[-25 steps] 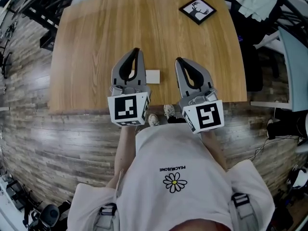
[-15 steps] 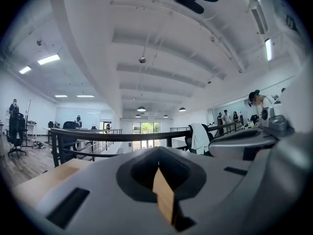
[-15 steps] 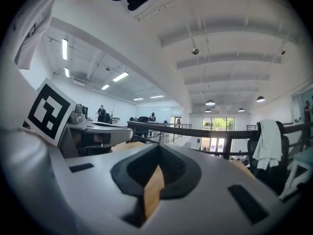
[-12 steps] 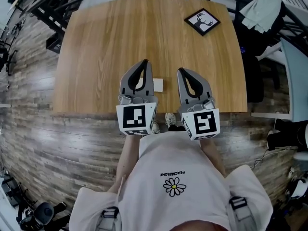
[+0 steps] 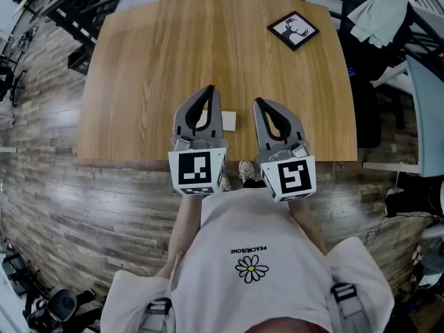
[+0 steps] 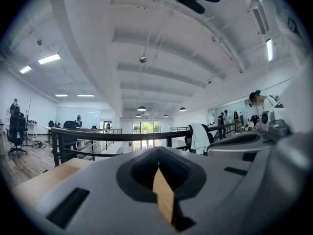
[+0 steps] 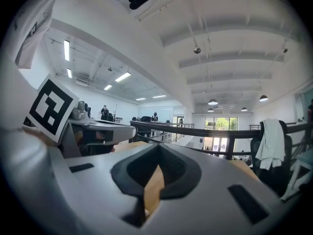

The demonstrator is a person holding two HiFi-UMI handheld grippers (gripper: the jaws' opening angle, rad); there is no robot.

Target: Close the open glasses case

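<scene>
Broad bare wood of the table [image 5: 159, 61] ahead of the left gripper [image 5: 210, 89] and right gripper [image 5: 257, 103], both level at the near edge with jaws together. Narrow lane between them, partly blocked by a white case [image 5: 228, 121] lying flat just beside the left one. Framed picture [image 5: 293, 31] at the far right corner. Past the far edge, a black railing [image 6: 98, 133]; to the right, a cloth-hung chair [image 7: 261, 177].

This is a large open office: long ceiling lamps [image 6: 50, 58], a black railing [image 6: 98, 133], an office chair [image 6: 15, 131] and people [image 6: 226, 119] standing far behind.
</scene>
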